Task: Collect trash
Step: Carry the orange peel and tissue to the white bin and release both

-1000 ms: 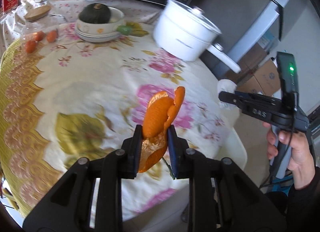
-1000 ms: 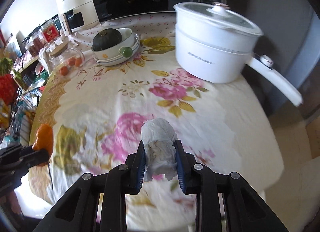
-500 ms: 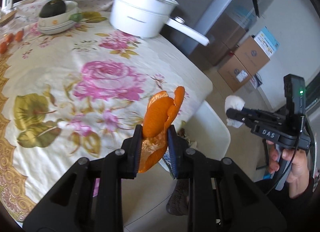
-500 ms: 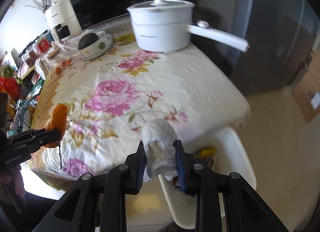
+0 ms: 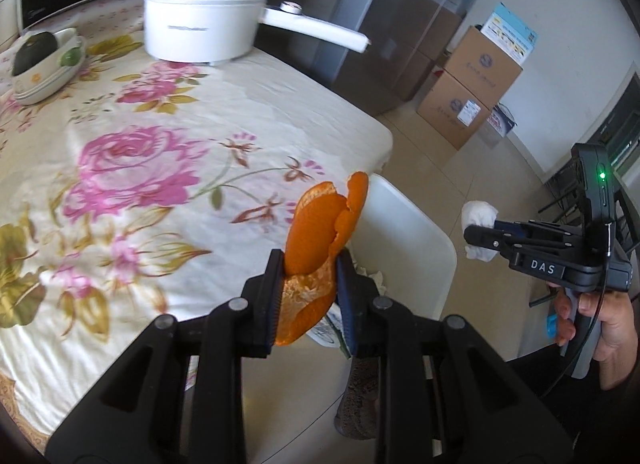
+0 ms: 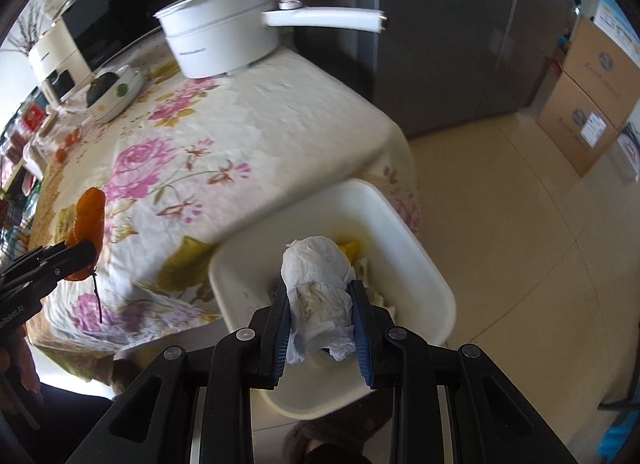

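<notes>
over the last second both grippers swing away from the middle of the flowered tablecloth (image 5: 168,168) toward the white bin (image 6: 420,260) that stands on the floor at the table's corner — a second ago the bin is not in either view, and now it fills the centre of the right wrist view. that reads as the carry step nearly done, with the drop to follow.

the right gripper (image 6: 320,316) is clamped on a crumpled white tissue (image 6: 318,288), and it hangs right over the bin's opening. the left gripper (image 5: 310,296) is closed on a curl of orange peel (image 5: 320,232); it sits nearer the table side of the bin, the peel overlapping the bin's near rim in its own view, so it probably needs to come a little further across the bin before letting go.

the bin already holds trash — something yellow and some pale crumpled scraps lie at its bottom beyond the tissue. back from the bin, on the table, a lidded white pot (image 5: 204,8) hides its contents, and a stack of bowls (image 5: 44,68) carries a dark green squash.
</notes>
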Available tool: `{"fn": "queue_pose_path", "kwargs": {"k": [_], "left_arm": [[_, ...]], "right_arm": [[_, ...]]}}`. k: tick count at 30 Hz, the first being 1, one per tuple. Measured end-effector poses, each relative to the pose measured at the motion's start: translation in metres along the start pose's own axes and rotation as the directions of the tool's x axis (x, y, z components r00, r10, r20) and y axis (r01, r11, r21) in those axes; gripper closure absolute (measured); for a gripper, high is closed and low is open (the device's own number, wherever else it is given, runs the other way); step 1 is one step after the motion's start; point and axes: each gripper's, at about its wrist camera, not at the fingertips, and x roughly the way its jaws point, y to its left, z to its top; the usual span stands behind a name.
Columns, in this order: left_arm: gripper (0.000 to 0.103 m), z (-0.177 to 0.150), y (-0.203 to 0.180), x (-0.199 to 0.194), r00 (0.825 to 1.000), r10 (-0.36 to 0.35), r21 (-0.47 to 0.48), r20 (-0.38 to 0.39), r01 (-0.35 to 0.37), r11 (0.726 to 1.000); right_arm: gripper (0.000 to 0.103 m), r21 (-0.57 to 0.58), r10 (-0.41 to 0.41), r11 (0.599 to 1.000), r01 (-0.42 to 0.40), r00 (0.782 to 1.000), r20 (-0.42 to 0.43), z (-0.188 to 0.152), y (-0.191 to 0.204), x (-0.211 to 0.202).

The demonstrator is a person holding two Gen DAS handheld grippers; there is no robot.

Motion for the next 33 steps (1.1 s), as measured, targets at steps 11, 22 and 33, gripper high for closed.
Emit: {"fn": "queue_pose_path", "kwargs": {"k": [11,22,33], "left_arm": [[0.073,0.008,-0.041,0.043,1.0,-0.027,0.064,-0.015,0.028,0.998],[0.01,0.013,-0.043,0.055,0.991,0.132,0.055,0.016,-0.133,0.99],[0.006,0.006,-0.031,0.031,0.985,0.174,0.032,0.01,-0.174,0.984]], "right_arm": [[0.074,0.079,-0.058,0.995,0.061,0.997,-0.044,-0.012,-0.04,0.01],[0.074,0.077,-0.064,0.995,0.068,0.996,-0.062,-0.01,-0.041,0.016],[0.025,0.049,-0.01,0.999,0.01,1.0,0.009,0.001,-0.019,0.013]]}}
